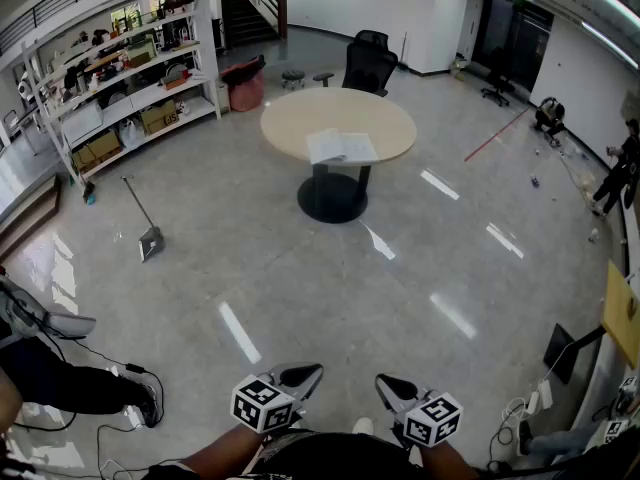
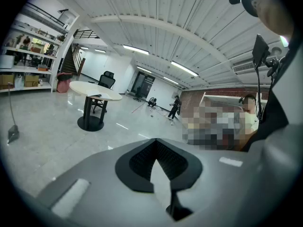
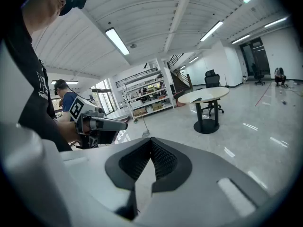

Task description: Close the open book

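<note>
Head view: the book (image 1: 342, 148) is lying open, pale pages spread flat, at the near edge of the round table (image 1: 300, 118), well apart from me. Nothing of the closing is done yet. I am judging that the approach, lifting one half and folding it over all remain. I am holding the left gripper (image 1: 303, 375) and right gripper (image 1: 392, 386) low, both grey and pointed.

Left gripper view: its ribbed black pads (image 2: 142, 162) are pressing together on nothing. The table is showing a smooth cream top on a black pedestal, across the glossy grey floor (image 2: 42, 141).

Right gripper view: the jaws here are likewise meeting, with nothing between them. The book is showing only as a thin dark sliver on the tabletop.
</note>
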### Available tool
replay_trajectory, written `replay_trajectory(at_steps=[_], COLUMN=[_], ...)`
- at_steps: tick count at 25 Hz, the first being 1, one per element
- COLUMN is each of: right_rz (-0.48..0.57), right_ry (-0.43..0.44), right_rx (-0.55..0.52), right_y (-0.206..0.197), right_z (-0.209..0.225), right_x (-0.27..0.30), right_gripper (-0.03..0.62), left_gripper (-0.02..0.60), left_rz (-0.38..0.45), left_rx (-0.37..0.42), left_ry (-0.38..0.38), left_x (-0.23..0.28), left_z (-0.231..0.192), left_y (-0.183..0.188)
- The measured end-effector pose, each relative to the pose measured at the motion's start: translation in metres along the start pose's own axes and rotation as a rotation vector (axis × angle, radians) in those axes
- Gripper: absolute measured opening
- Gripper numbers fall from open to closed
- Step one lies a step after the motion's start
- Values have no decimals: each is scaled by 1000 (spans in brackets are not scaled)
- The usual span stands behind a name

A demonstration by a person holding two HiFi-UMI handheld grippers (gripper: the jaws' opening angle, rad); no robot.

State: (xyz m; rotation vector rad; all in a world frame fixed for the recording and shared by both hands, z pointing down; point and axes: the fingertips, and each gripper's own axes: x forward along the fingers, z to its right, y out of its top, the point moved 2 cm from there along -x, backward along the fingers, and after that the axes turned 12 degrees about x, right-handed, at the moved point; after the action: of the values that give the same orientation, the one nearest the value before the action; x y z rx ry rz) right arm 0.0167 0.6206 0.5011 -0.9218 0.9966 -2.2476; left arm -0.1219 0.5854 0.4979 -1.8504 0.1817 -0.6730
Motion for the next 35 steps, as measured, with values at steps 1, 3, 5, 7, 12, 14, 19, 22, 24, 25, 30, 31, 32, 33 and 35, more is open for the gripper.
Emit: replay_trajectory(at_steps=[1,3,5,7,12,14,19,22,24,25,30,31,32,33,35], right_rz=[-2,-5,-10,-14,-26,-28,-41,-34,-18,-11,-15,-19,-21,-20,-10], right_ry=[1,3,4,4,6,8,10,1,-9,-14,-20,-22,-25,-30,-38], right_rx=[-2,-6,-11,-16,-28,-38,-52,-59,-67,-71,-71,-69,-66,-62,-51], right_y=[3,6,6,4,3,6,9,12,20,24,27,26,26,28,33], right_z=[-1,-3,-4,-5,-12,-18,-32,-43,-51,-56,-64,-62,-60,-56,-48], right_x=[1,2,5,9,20,25,50,65,74,79,99,99,98,97,98], right_gripper=[8,8,8,8,8,8,8,8,8,8,8,8,8,8,8], left_gripper=[8,8,8,8,8,8,8,8,8,8,8,8,8,8,8], left_rz=[0,0,1,1,10,20,34,25,18,14,15,16,14,11,3], left_rx=[-1,-2,-3,-1,-2,-1,-22,-42,-38,-32,-30,-34,-37,-37,-29], left_ry=[1,1,1,-1,4,10,29,27,17,13,16,14,11,5,-7], left_x=[-1,-2,-3,-4,-16,-23,-42,-56,-66,-71,-74,-72,-69,-65,-57], left_z=[-1,-3,-5,-7,-18,-23,-47,-59,-66,-71,-101,-102,-103,-102,-102], left_y=[2,5,4,1,-2,1,-3,-10,-10,-9,-5,-4,-3,-2,0])
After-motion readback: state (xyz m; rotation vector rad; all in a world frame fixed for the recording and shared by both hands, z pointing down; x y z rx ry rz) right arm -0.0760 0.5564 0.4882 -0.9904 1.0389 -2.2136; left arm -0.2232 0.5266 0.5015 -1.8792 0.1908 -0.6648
